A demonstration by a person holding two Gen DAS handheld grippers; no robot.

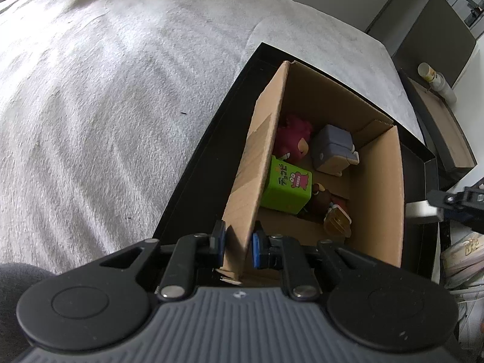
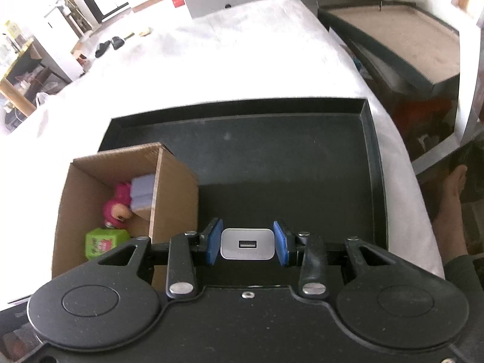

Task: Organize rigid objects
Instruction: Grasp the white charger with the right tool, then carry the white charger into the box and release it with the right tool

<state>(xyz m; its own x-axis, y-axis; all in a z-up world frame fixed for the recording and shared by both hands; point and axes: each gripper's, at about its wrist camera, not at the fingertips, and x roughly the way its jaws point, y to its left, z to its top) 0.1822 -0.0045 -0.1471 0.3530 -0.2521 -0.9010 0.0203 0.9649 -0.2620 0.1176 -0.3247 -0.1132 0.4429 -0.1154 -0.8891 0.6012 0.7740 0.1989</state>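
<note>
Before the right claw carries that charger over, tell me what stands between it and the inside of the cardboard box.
The right claw grips the white USB charger over the black tray. The cardboard box's near side wall rises between them, so the charger must clear its rim. The left claw pinches the box's opposite wall.

The cardboard box (image 1: 317, 163) in the black tray's (image 2: 290, 163) corner is viewed closely from above over its near wall by the left wrist, and from the tray's near edge by the right.
</note>
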